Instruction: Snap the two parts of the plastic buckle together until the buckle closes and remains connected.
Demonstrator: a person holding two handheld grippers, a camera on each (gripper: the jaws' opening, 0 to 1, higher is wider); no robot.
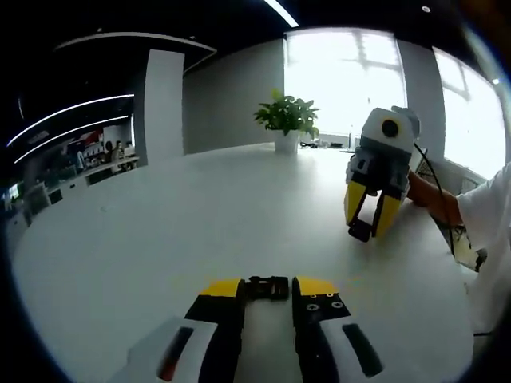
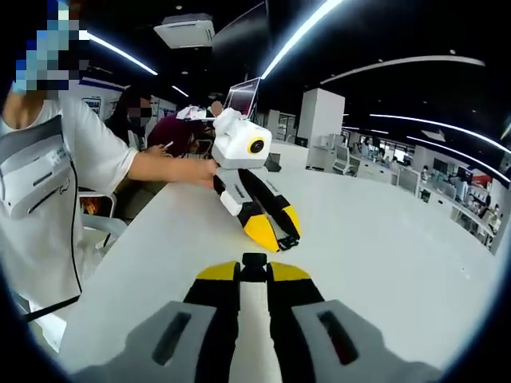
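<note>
Both buckle parts are black plastic and held apart above the white table. In the left gripper view, my left gripper is shut on one buckle part, which lies crosswise between its yellow tips. To the right, my right gripper points down at the table with the other buckle part pinched at its tips. In the right gripper view, my right gripper is shut on that small part. Ahead of it the left gripper angles down, its buckle part at the tips.
A potted plant stands at the table's far edge by bright windows. The person holding the grippers, in a white shirt, is at the table's side. Other people and a monitor are behind. Desks fill the far room.
</note>
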